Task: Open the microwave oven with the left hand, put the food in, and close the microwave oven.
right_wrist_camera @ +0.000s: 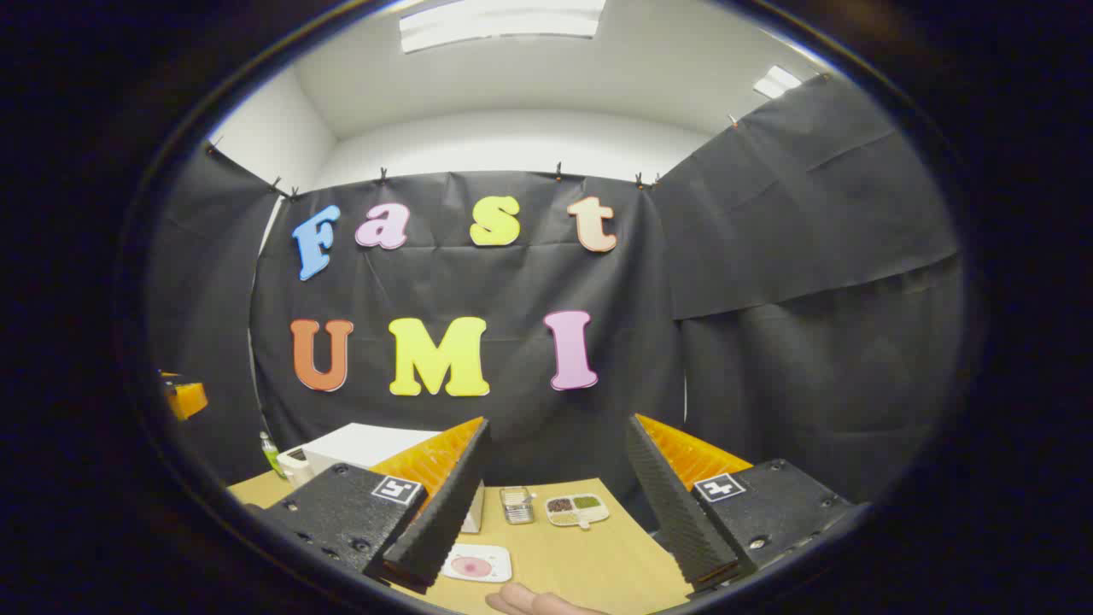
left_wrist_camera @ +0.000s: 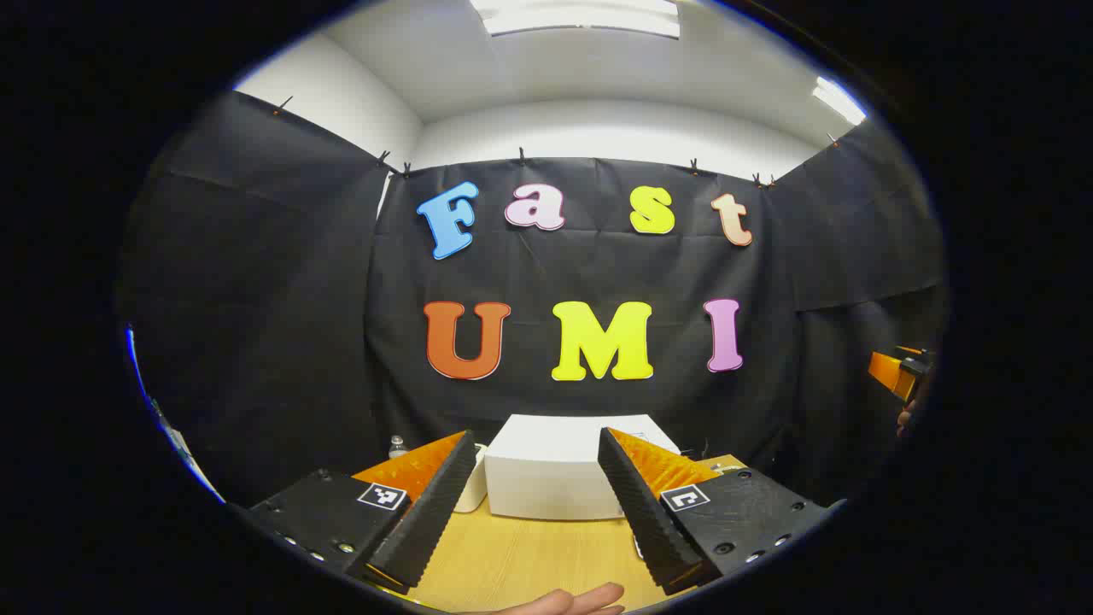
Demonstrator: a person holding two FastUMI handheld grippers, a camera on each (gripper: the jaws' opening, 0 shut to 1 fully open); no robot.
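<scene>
The white microwave (left_wrist_camera: 555, 470) stands on the wooden table (left_wrist_camera: 512, 555), straight ahead between the fingers of my left gripper (left_wrist_camera: 536, 436), which is open and holds nothing. From this side I see only its top and a plain white face. The microwave (right_wrist_camera: 359, 448) also appears at the left of the right gripper view. A white square plate with pink food (right_wrist_camera: 472, 564) lies on the table just below my right gripper (right_wrist_camera: 557, 423), also open and empty. The left gripper (right_wrist_camera: 184, 397) shows as an orange piece at the far left, the right gripper (left_wrist_camera: 897, 376) likewise at the far right.
A small tray with divided compartments (right_wrist_camera: 576, 510) and a clear container (right_wrist_camera: 516, 504) lie behind the plate. A white vessel (left_wrist_camera: 474, 487) and a bottle (left_wrist_camera: 397, 446) stand left of the microwave. A hand (left_wrist_camera: 572, 602) rests at the table's near edge.
</scene>
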